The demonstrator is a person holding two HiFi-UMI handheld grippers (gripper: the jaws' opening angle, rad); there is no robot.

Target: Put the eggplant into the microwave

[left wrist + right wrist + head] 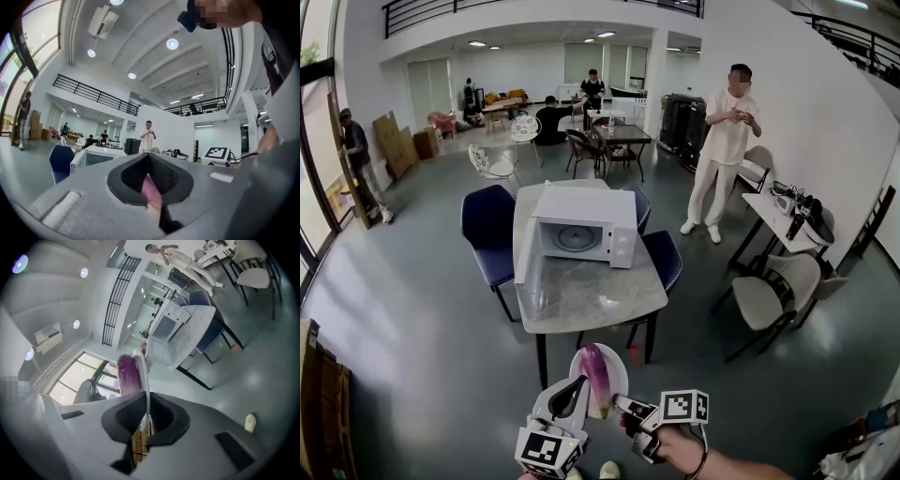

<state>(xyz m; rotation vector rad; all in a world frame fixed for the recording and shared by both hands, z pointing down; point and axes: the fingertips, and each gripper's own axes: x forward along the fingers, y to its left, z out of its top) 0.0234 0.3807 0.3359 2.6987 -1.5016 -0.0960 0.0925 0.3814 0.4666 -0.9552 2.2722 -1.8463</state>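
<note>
**Eggplant on a plate, held short of the open microwave**

We see the eggplant (597,375) lying lengthwise on a white plate (618,373), low in the head view. It is held in the air in front of the near edge of the tabletop (581,295), well apart from the microwave (591,211).

The left hand-held gripper (578,386) reaches in from the lower left. In the left gripper view its pads stand narrow, with a pale pink-purple strip of the eggplant (150,192) pinched between them.

The right hand-held gripper (621,403) comes in from the lower right. In the right gripper view its jaws are nearly together, clamped on the thin white rim of the plate (144,380). The plate shows edge-on there, with the purple eggplant (127,373) lying against its far face.

The microwave stands toward the far side of the marbled tabletop. Its door is swung open to the left, and we can make out the round turntable inside the cavity. Dark blue chairs (487,230) are drawn up around the tabletop. A person in light clothes (727,141) stands farther back on the right, near a second table.
</note>
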